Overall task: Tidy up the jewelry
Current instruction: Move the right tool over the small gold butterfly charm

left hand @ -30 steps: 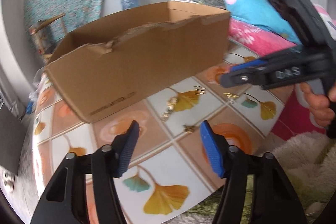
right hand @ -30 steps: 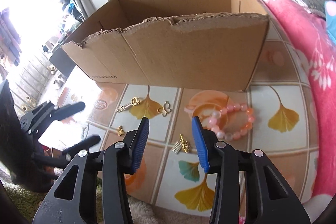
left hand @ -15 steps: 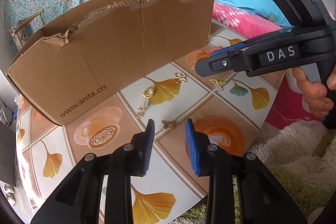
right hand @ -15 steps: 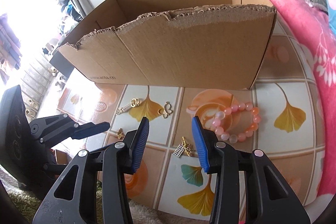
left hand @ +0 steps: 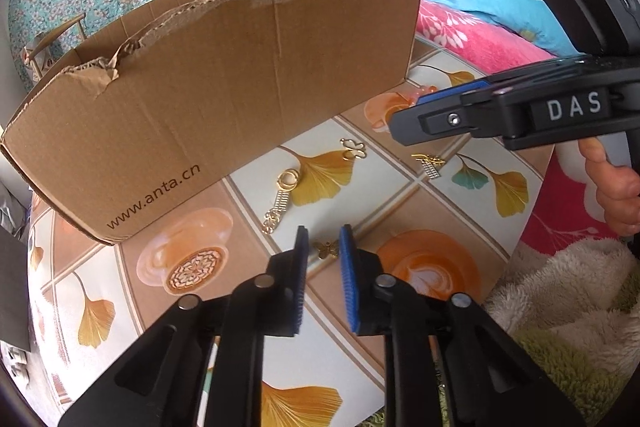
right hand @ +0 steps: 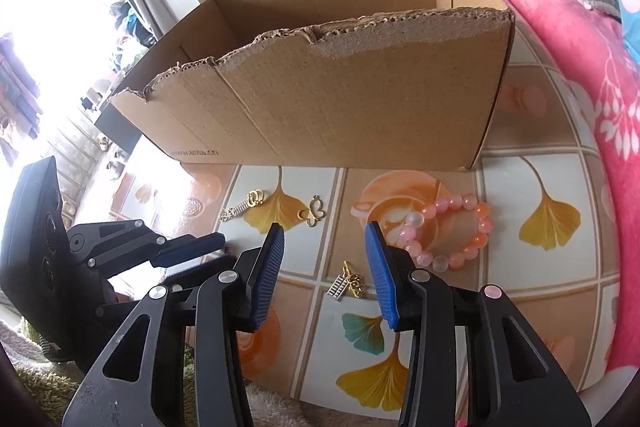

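Gold charms (left hand: 282, 199) and a pink bead bracelet (right hand: 448, 231) are seen unsorted beside the cardboard box (left hand: 224, 87), the small butterfly charm (left hand: 329, 247) framed by the narrowed left gripper (left hand: 323, 241), the right gripper (right hand: 325, 241) held apart.

A cardboard box (right hand: 340, 107) stands at the back of the table (right hand: 540, 311). In front of it lie a key charm (right hand: 242, 205), a butterfly charm (right hand: 313, 211), and to the right a bead bracelet (right hand: 444, 231). A ladder charm (right hand: 345, 282) lies nearest.

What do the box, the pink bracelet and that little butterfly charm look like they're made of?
Box: plain brown corrugated cardboard, with fluting visible along its torn top edge. Bracelet: glossy pink and peach beads, some translucent, so glass, stone or plastic; I can't tell which. Butterfly charm: shiny gold-coloured metal, probably plated.
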The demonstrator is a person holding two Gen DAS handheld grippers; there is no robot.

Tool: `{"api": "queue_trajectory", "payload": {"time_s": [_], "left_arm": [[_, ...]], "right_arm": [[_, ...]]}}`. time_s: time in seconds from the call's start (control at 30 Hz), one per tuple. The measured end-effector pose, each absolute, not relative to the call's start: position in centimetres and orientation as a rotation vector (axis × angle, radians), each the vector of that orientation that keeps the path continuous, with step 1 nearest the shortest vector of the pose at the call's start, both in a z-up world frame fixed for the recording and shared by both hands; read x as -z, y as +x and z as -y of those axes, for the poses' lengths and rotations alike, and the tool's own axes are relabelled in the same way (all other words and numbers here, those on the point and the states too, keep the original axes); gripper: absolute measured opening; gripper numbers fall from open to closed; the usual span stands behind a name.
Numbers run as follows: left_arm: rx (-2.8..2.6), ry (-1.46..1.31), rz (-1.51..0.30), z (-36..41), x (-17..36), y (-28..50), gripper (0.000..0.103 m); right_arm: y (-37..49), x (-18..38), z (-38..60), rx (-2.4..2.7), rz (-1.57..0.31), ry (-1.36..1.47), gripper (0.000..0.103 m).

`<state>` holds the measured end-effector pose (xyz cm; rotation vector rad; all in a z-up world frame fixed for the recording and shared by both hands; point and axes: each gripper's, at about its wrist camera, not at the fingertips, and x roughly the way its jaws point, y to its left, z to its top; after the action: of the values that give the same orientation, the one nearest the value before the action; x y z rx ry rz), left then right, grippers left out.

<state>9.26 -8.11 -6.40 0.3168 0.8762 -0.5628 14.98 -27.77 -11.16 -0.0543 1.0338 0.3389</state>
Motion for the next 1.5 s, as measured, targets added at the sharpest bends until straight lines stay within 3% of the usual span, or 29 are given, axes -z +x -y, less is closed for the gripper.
{"api": "queue_trajectory", "payload": {"time_s": [0.63, 1.13, 1.5], "left_arm": [[0.451, 0.255, -0.899, 4.8, 6.2, 8.3, 0.012], [0.449, 0.242, -0.887, 4.2, 6.3, 7.7, 0.012], [0.453, 0.238, -0.882, 4.0, 6.4, 7.7, 0.012]], "right_arm": [[16.3, 11.6, 24.1, -0.447, -0.999, -0.262, 0.04], [17.9, 13.8, 22.5, -0.465, -1.015, -0.401, 0.029], [17.0, 14.3, 21.6, -0.461, -1.009, -0.435, 0.028]]}}
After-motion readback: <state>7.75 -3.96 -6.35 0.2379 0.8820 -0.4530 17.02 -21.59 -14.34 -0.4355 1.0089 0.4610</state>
